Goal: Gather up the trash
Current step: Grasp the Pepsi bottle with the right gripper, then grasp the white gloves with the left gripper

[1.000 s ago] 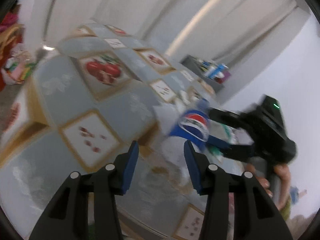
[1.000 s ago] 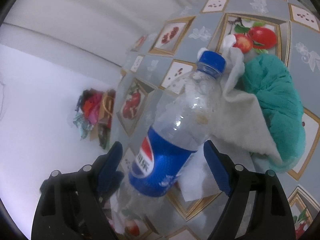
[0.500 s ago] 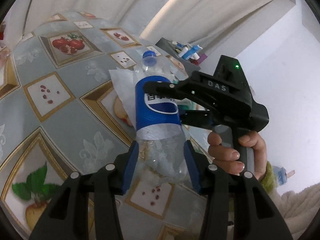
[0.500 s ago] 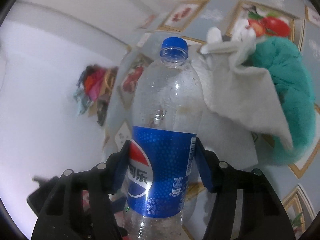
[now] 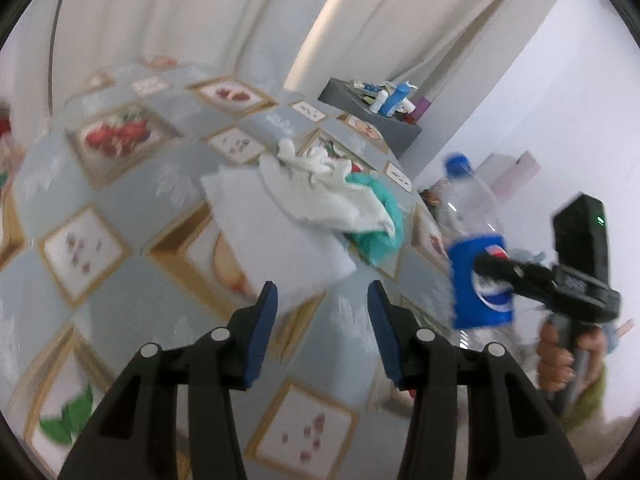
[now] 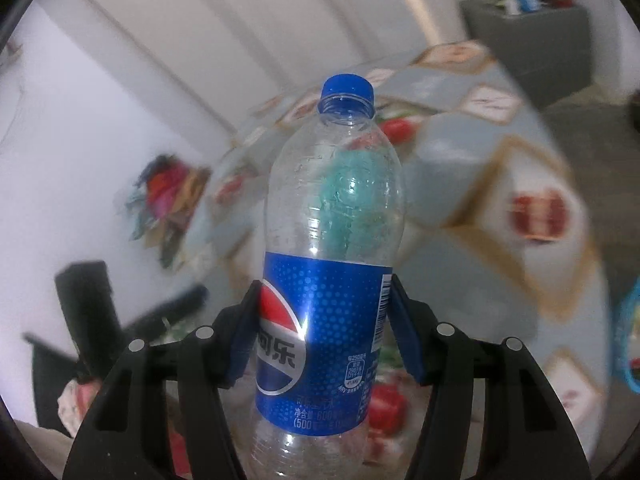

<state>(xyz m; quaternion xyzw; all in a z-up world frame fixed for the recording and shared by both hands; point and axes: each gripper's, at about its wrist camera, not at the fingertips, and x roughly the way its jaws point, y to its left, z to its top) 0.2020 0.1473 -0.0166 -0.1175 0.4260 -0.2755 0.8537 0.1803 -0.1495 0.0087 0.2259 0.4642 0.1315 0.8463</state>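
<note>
"Where was the bottle at that point?"

"The clear plastic cola bottle with the blue label and blue cap [image 6: 332, 264] sat upright between the fingers of my right gripper [image 6: 324, 336], lifted off the counter with the grey fruit-patterned cloth [image 5: 132, 248]. The blue pads [image 6: 404, 336] pressed on the label band from both sides, so I was gripping it."

"And the left?"

"My left gripper [image 5: 322, 328] had its fingers parted with nothing between them, pointed down at the counter. Ahead of it lay a flat white paper sheet [image 5: 256, 216], a crumpled white tissue [image 5: 320, 192] and a teal cloth [image 5: 380, 216] bunched under that tissue."

"How did the bottle feel likely to behave?"

"It looked empty, so I judged it very light, with thin walls that dent under a hard squeeze. The bare plastic looked slick; the label band seemed the stiffer, better place to hold, near the middle so it wouldn't tip."

"And the paper?"

"Soft and limp, I guessed. I would have pinched the crumpled tissue at its raised folds. The flat sheet lay tight to the cloth, so an edge looked the only way in."
</note>
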